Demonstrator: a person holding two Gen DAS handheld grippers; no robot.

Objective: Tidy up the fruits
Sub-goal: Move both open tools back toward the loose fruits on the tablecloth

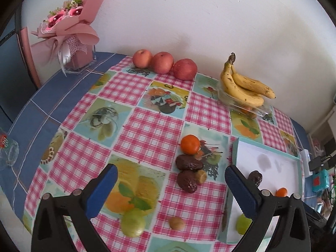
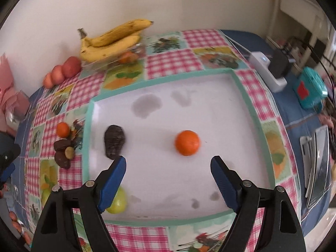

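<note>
Jaws of both grippers, left gripper (image 1: 171,185) and right gripper (image 2: 168,169), gape empty; ahead of the right pair, in the white teal-rimmed tray (image 2: 241,84), lies a round orange tangerine (image 2: 187,142), probably light and soft, best gripped gently across its middle.

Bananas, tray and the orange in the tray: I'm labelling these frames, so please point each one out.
bananas (image 1: 244,88), left wrist view, on the lower banana's yellow skin.
tray (image 2: 241,88), right wrist view, on its teal rim.
orange (image 2: 187,142), right wrist view, on the middle of its peel.
</note>
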